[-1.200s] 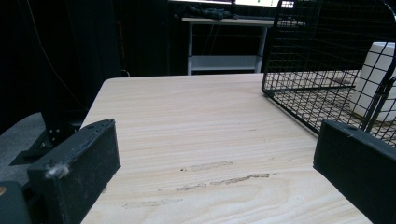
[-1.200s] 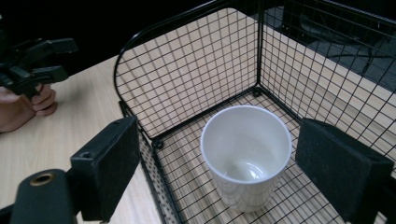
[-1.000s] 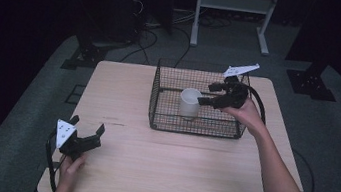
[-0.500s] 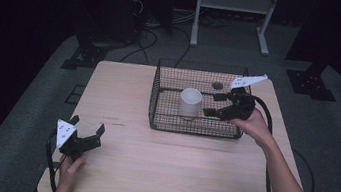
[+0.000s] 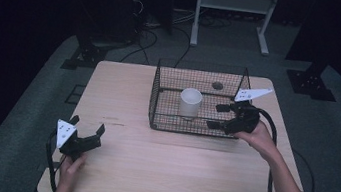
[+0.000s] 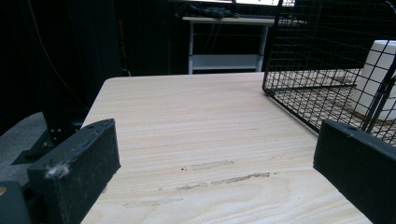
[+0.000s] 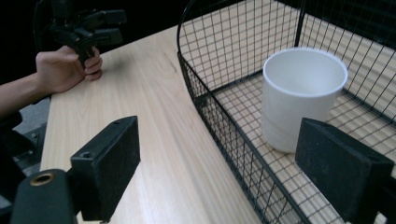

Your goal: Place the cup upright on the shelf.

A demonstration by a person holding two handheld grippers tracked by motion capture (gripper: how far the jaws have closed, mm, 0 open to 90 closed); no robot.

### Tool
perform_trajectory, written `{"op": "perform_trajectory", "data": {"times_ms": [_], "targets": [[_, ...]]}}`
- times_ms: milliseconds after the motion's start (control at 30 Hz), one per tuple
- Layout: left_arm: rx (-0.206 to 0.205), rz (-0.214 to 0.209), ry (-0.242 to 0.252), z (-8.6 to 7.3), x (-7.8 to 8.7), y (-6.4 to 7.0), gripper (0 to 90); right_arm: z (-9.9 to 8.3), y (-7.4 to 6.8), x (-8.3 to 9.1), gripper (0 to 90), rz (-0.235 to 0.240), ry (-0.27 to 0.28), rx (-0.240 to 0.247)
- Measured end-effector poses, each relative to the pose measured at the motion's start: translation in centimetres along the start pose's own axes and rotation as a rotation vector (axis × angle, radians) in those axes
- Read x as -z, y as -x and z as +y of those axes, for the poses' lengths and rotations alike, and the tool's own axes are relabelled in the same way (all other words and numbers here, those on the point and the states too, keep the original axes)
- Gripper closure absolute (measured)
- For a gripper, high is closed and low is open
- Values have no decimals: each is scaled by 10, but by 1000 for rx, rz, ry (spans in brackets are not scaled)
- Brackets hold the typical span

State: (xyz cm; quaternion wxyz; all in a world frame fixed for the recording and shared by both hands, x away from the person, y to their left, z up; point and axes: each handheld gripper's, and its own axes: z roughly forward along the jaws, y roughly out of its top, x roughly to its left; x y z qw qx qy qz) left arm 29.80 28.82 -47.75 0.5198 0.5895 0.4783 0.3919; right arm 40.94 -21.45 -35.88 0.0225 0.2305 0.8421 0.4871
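Cup (image 5: 190,102) upright in basket (image 5: 157,105), near open right tool (image 5: 221,116), untouched.

Dim room, black all around. A light wooden table (image 5: 162,175) sits on grey carpet (image 5: 28,121). At twelve o'clock, a white shelf frame (image 5: 234,4). Cables (image 5: 151,20) tangle at eleven, and dark stand bases (image 5: 311,83) rest at two and ten.

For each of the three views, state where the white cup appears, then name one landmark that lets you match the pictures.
High view: white cup stands upright inside the wire basket, centre of picture.
Left gripper view: cup at the right edge, behind basket mesh.
Right gripper view: cup upper right, inside the basket.
Shared landmark: the basket.
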Motion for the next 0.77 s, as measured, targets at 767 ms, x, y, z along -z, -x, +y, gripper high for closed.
{"op": "perform_trajectory", "data": {"times_ms": [767], "targets": [[-2, 2, -2, 0, 0, 0, 0, -54, -29, 12, 131, 10, 62, -45]]}}
